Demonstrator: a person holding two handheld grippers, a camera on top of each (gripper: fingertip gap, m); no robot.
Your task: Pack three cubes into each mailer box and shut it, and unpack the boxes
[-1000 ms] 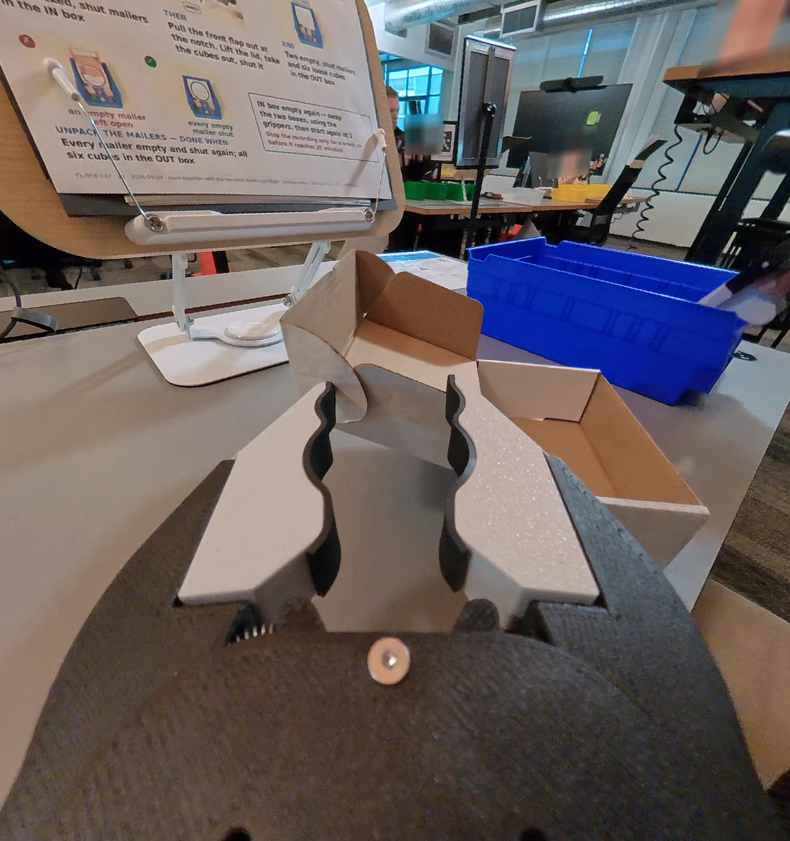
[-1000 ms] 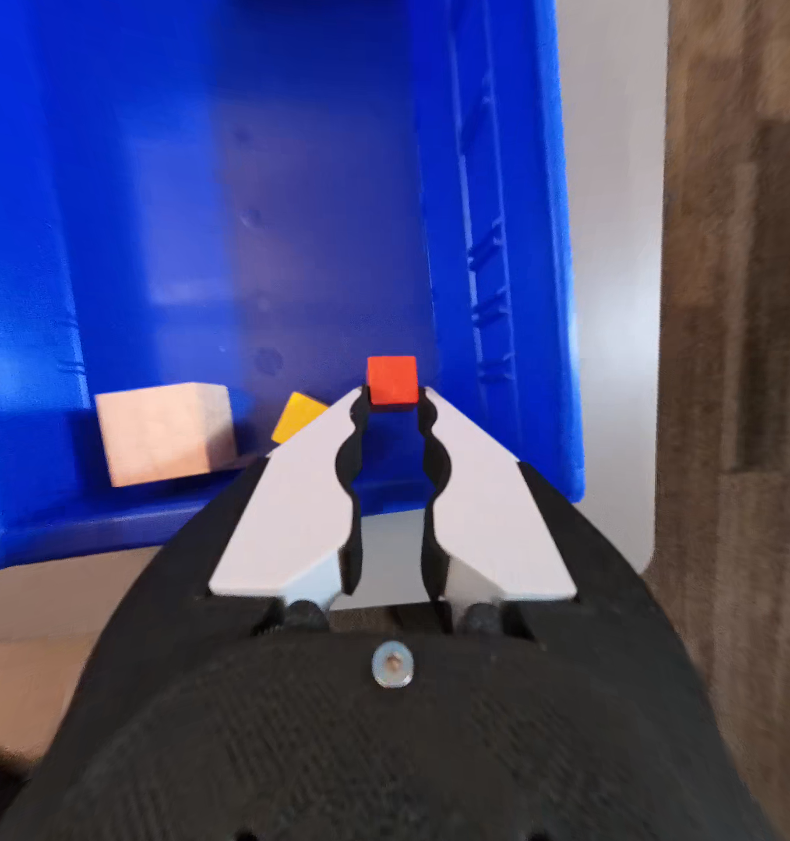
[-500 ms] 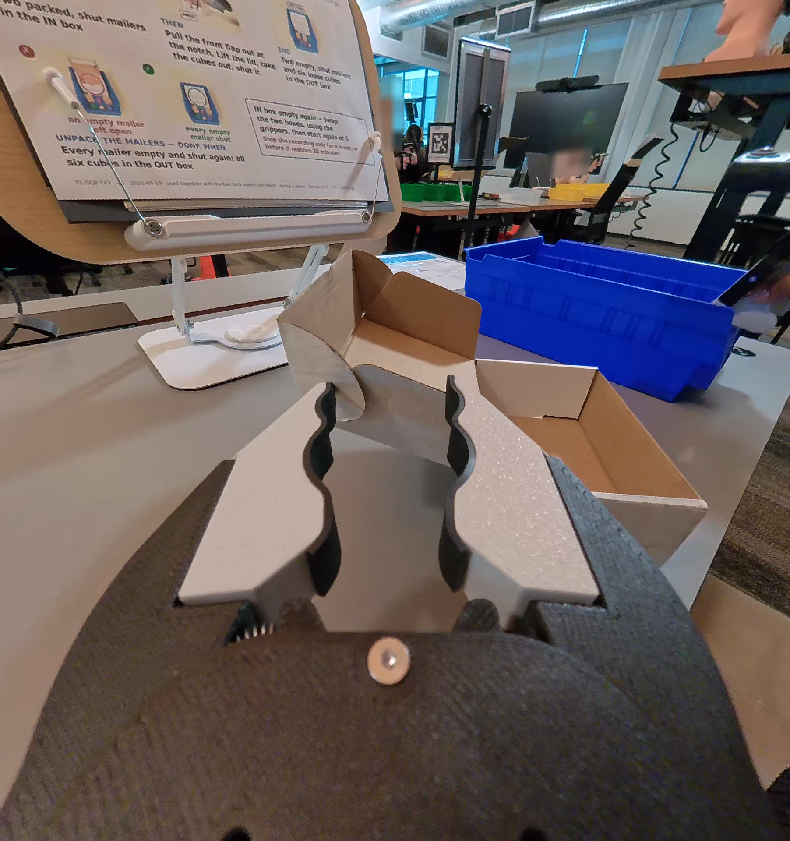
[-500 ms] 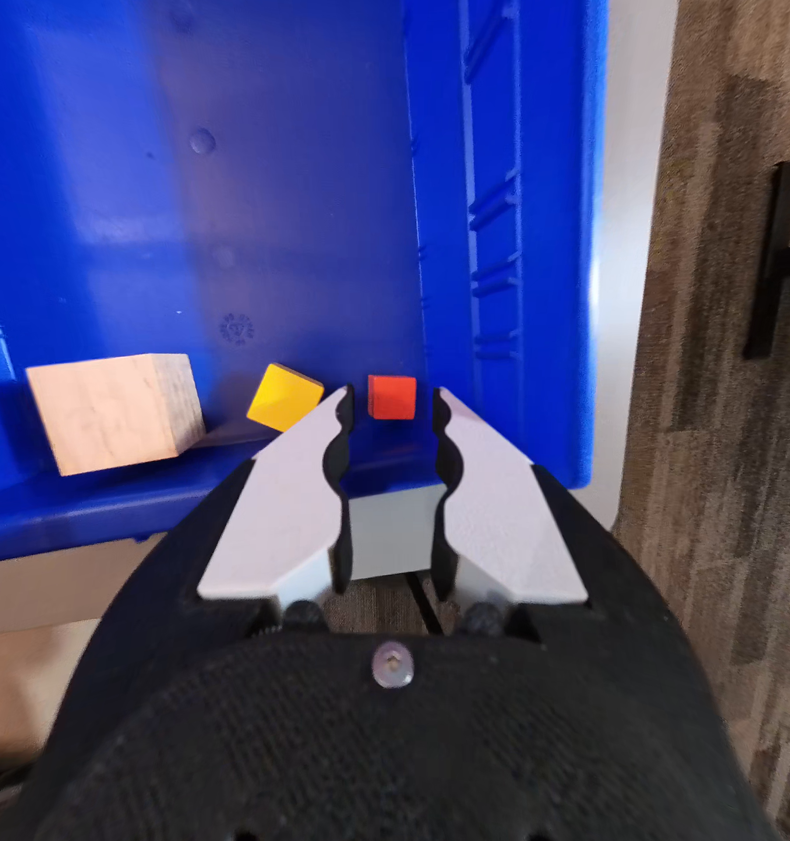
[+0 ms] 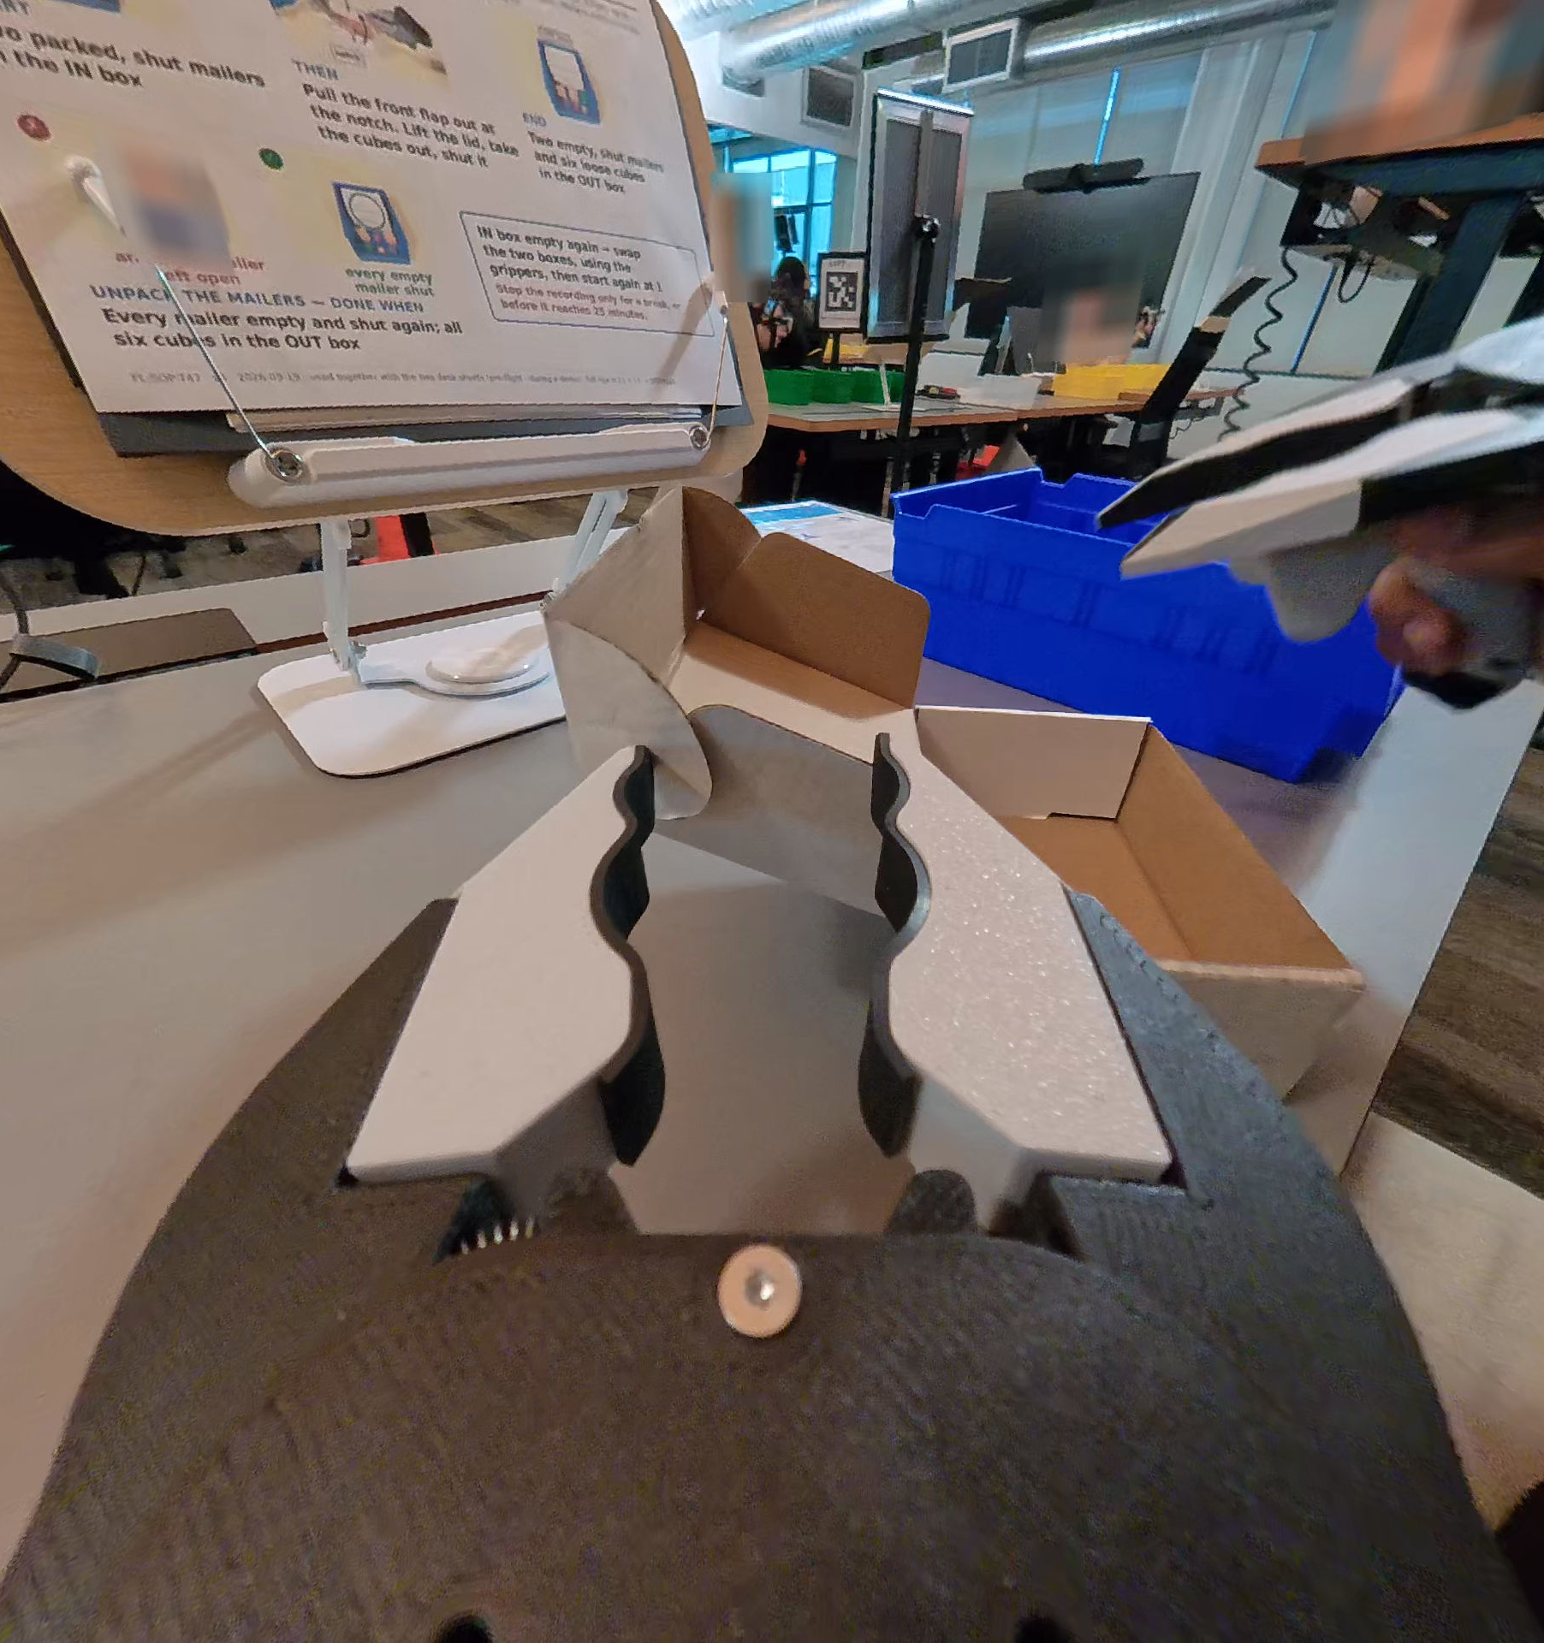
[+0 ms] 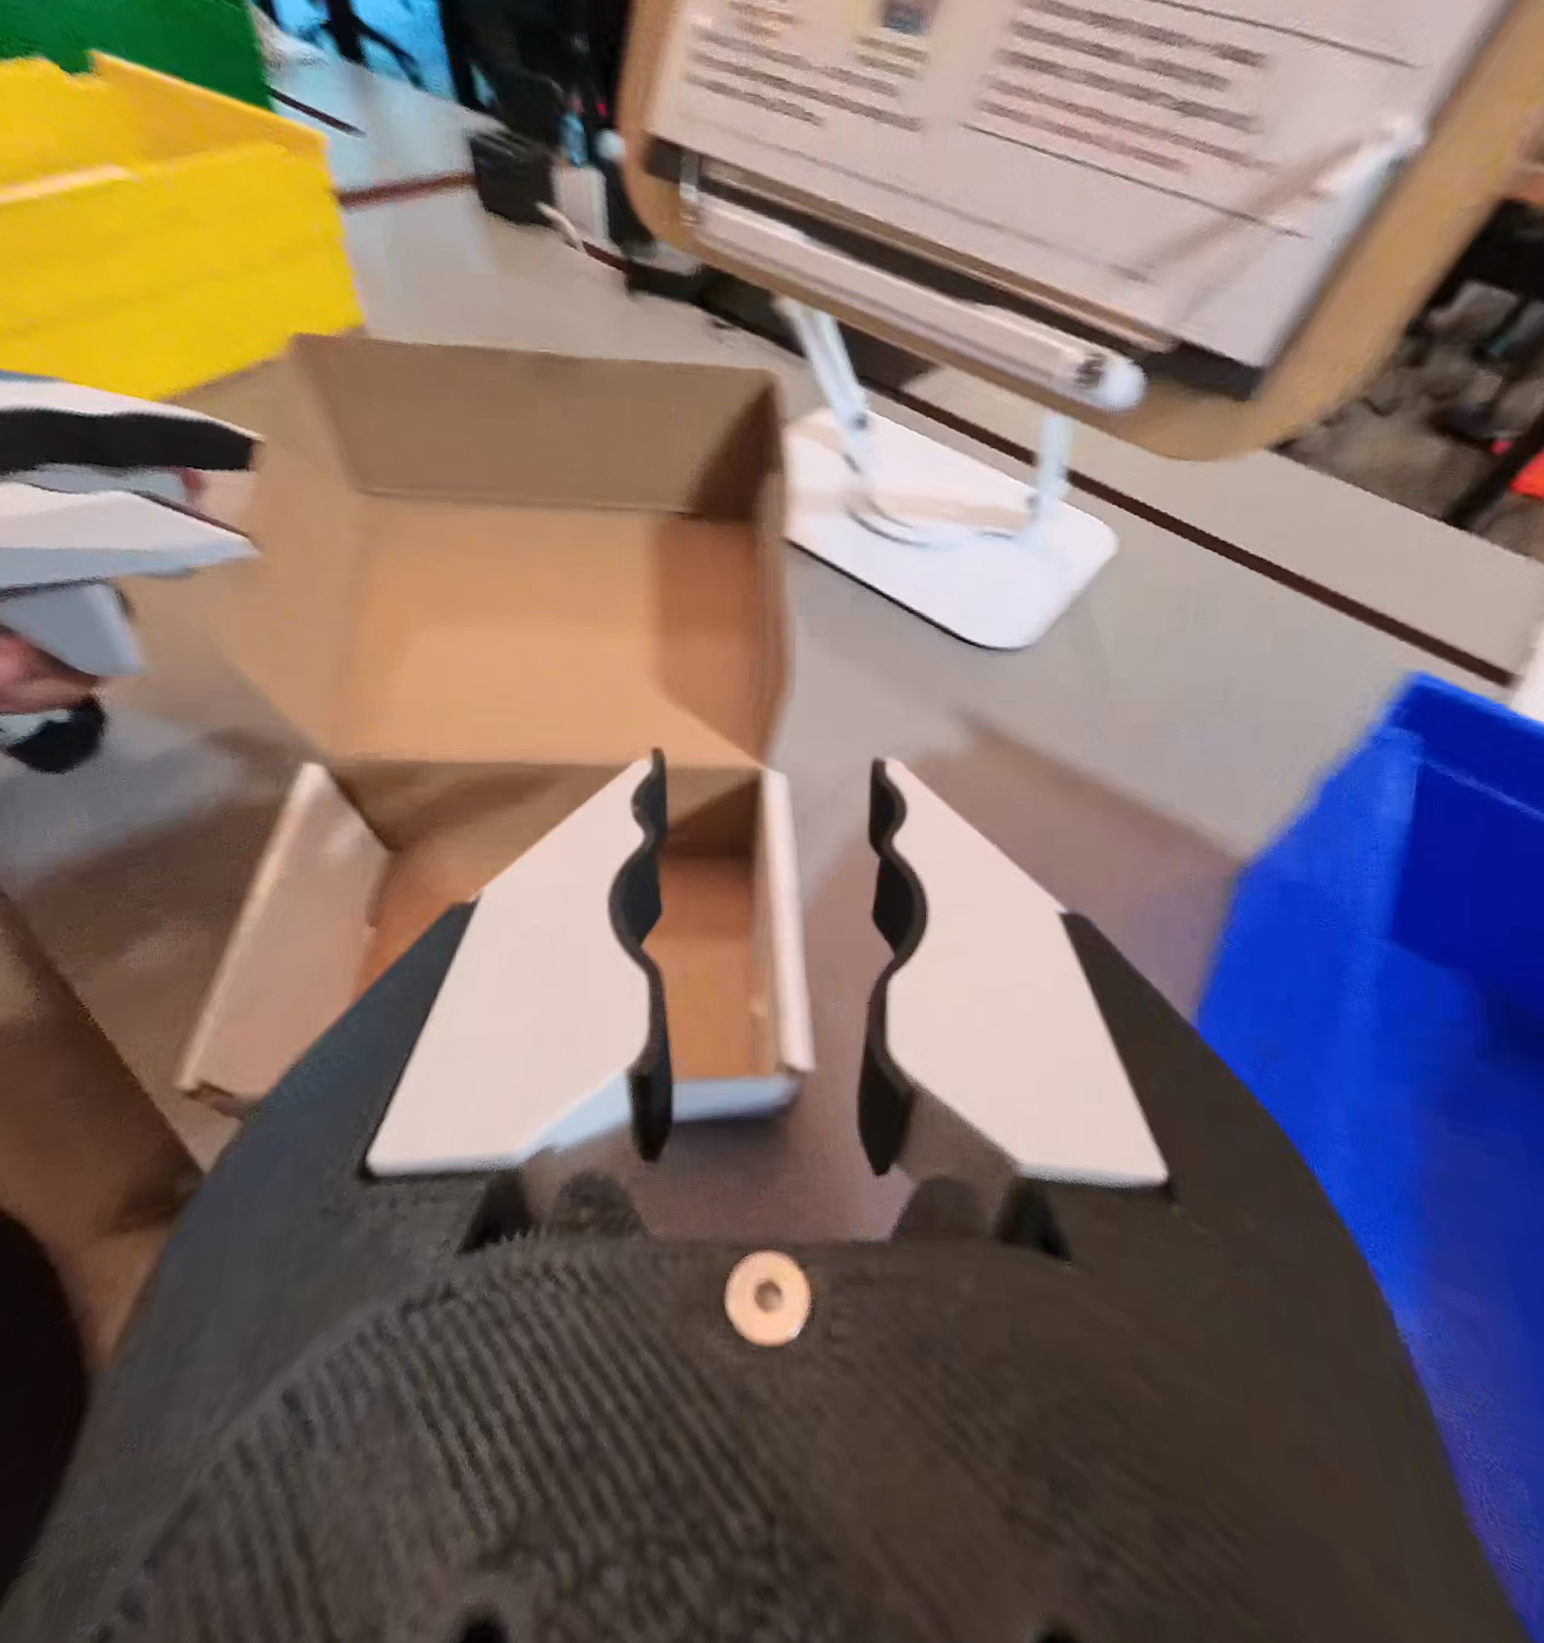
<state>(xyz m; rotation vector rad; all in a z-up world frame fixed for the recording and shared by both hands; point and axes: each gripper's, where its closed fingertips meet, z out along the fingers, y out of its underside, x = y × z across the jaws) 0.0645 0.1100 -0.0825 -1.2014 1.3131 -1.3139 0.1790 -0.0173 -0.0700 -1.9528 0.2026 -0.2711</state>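
Note:
An open cardboard mailer box lies on the grey table, its lid standing up. It also shows in the right wrist view, and its tray looks empty. My left gripper is open and empty, its fingertips just short of the lid's side flap. My right gripper is open and empty, hovering over the tray's right front corner. It also shows in the left wrist view, above the blue bin. The left gripper shows in the right wrist view, beside the lid. No cubes are in view.
The blue bin stands right of the mailer. A document stand with an instruction sheet stands behind it on a white base. A yellow bin is at the far left. The table's edge runs close to the tray.
My right gripper let go of the red cube in the blue bin, opened wider and swung away from the bin to above the mailer box. The left gripper has barely moved.

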